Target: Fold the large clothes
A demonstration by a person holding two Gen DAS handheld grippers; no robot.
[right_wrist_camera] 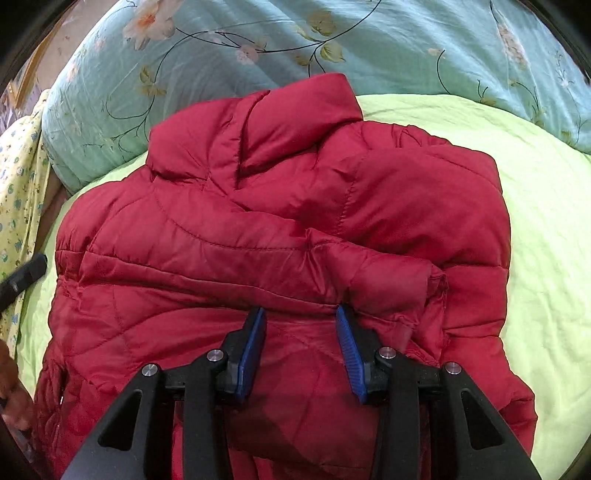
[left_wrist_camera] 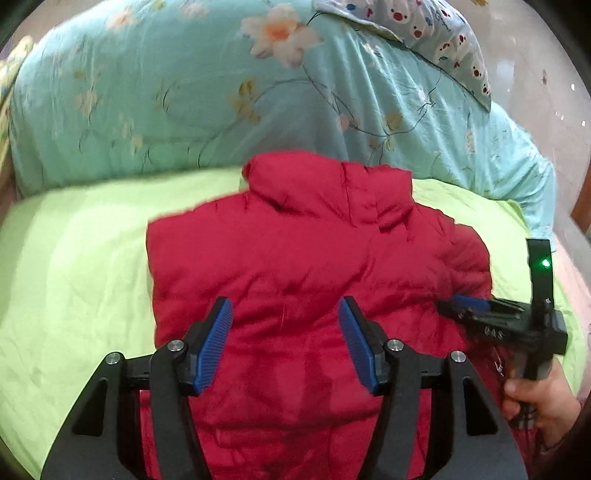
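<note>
Jacket (right_wrist_camera: 258,236): red and padded, flat on the green sheet (right_wrist_camera: 535,258), collar toward the floral quilt (right_wrist_camera: 258,33), likely spread out for folding
Sleeve (right_wrist_camera: 373,273): folded in across the body, cuff just beyond the right fingers, probably to narrow the shape
Right gripper (right_wrist_camera: 301,347): low over the jacket, fingers apart, nothing pinched
Left gripper (left_wrist_camera: 286,343): above the jacket's lower part, fingers spread wide, empty, seemingly ready for the next fold
Pillow (left_wrist_camera: 436,40): on the quilt, well clear

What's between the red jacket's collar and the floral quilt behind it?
Nothing. In the left wrist view the red jacket's collar reaches the edge of the teal floral quilt; only a sliver of green sheet shows beside it. The right wrist view agrees.
</note>
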